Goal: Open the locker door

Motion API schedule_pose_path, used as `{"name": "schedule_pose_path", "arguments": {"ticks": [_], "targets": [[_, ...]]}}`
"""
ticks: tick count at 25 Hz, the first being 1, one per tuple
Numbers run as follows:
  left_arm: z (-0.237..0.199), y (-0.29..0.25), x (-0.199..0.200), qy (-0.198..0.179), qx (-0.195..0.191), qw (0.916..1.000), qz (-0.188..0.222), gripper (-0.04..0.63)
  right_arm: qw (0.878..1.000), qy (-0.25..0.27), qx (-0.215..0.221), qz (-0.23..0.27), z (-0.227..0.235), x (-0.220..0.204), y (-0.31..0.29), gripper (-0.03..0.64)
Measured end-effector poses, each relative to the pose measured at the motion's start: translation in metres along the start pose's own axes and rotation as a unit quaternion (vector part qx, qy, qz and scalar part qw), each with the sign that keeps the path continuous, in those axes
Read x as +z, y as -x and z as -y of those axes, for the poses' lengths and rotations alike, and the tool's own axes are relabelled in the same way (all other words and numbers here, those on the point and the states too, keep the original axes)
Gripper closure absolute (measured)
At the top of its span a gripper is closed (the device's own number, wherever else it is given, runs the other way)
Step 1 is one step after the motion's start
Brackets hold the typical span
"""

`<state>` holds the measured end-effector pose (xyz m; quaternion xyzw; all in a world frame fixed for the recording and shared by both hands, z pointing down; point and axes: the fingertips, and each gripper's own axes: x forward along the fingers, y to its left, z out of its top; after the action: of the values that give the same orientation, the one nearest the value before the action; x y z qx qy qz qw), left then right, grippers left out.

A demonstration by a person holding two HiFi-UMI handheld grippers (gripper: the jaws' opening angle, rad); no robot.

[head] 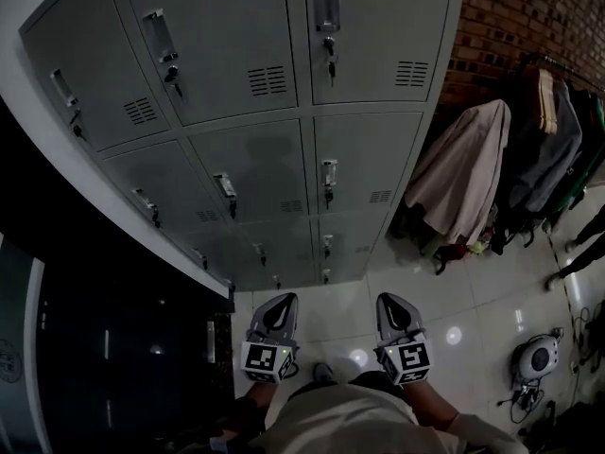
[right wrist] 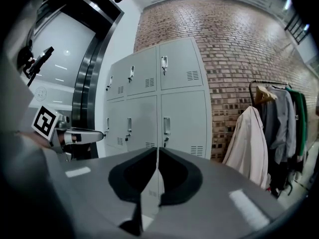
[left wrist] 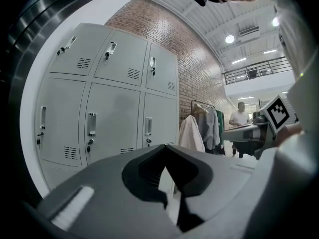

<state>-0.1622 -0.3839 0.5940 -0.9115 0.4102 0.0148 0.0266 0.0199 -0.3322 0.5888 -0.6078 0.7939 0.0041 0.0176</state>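
A bank of grey lockers [head: 255, 168] stands ahead, every door closed, each with a recessed handle [head: 224, 185] and a keyed lock. Both grippers hang low by my body, well short of the doors. My left gripper [head: 281, 299] points at the lockers [left wrist: 114, 118]; in its own view the left gripper [left wrist: 166, 146] has its tips meeting and nothing between them. My right gripper [head: 390, 297] is beside it. In its own view the right gripper [right wrist: 158, 148] shows only a hairline slit between its jaws, empty, with the lockers [right wrist: 182, 113] beyond.
Right of the lockers are a brick wall [head: 529, 17] and a clothes rack [head: 558, 130] with a beige coat [head: 463, 168]. A dark glass partition [head: 95, 329] is on the left. A round device with cables [head: 537, 357] lies on the tiled floor. A person [left wrist: 240, 118] stands far off.
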Motion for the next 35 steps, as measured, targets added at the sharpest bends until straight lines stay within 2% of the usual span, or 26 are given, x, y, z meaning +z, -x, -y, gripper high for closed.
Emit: {"name": "schedule_pose_path", "arguments": {"ticks": [8, 17, 22, 27, 35], "targets": [[-0.005, -0.044, -0.007, 0.008, -0.006, 0.9999, 0.006, 0.549, 1.000, -0.006, 0.023, -0.009, 0.017, -0.013, -0.038, 0.586], [-0.033, -0.055, -0.002, -0.003, 0.050, 0.9987, -0.008, 0.549, 0.998, -0.015, 0.067, 0.001, 0.033, 0.005, -0.101, 0.580], [-0.027, -0.065, 0.000, -0.009, 0.055, 0.9984, -0.003, 0.548, 0.997, -0.013, 0.080, -0.008, 0.036, -0.005, -0.120, 0.578], [-0.016, -0.065, -0.003, -0.001, 0.056, 0.9984, -0.002, 0.549, 0.995, -0.001, 0.097, -0.003, 0.036, -0.002, -0.162, 0.528], [-0.014, -0.054, -0.012, 0.000, 0.069, 0.9976, -0.010, 0.548, 0.996, 0.009, 0.092, -0.014, 0.043, -0.005, -0.233, 0.489]]}}
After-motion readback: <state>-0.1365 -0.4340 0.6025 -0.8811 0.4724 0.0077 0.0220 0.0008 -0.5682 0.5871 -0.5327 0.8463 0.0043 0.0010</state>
